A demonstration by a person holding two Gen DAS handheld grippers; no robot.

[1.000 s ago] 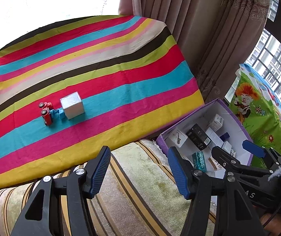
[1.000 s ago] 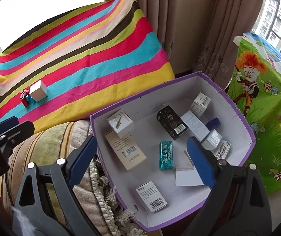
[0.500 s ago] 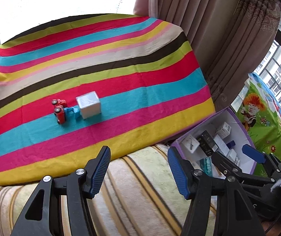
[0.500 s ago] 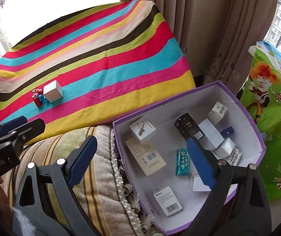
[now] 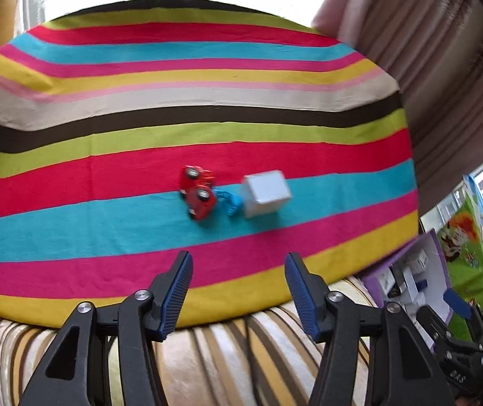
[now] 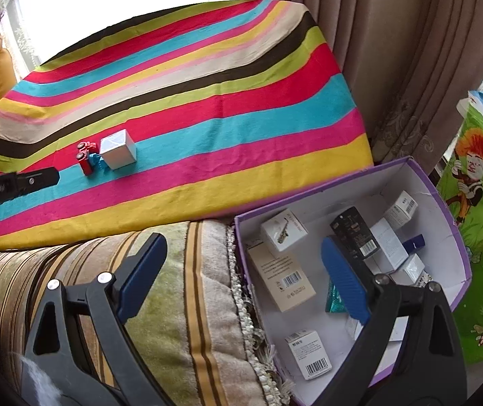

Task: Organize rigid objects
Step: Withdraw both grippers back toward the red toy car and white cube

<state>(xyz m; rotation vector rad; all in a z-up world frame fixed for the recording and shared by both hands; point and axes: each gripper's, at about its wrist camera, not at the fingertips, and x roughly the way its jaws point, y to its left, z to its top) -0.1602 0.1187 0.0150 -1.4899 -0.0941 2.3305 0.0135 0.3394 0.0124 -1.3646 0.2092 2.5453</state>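
Left gripper [image 5: 238, 291]: blue-padded jaws closing, nothing between them. It hangs over the near yellow edge of the striped multicolour cloth [image 5: 139, 135], pointing down at the cloth.

Task items on the cloth's blue stripe: small red toy vehicle [image 5: 198, 196] lying on its side, wheels showing. A light blue plastic piece [image 5: 229, 203] sits between it and a small white cardboard cube box [image 5: 265, 193]. All three are close together in a row; left view is motion-blurred, so I can't tell if they touch.

Right gripper [image 6: 241, 277]: jaws spread wide, empty. One finger is over the striped beige plush cushion [image 6: 180, 287], the other over the open purple-rimmed white cardboard box [image 6: 451, 209].

That box sits beside the cushion, just off the cloth's near right corner. Inside are several small packages: a white carton with a saxophone picture [image 6: 283, 229], a tan flat carton with a barcode [image 6: 280, 275], a black carton [image 6: 356, 237], a teal packet [image 6: 334, 299], and a white barcoded carton [image 6: 309, 353].
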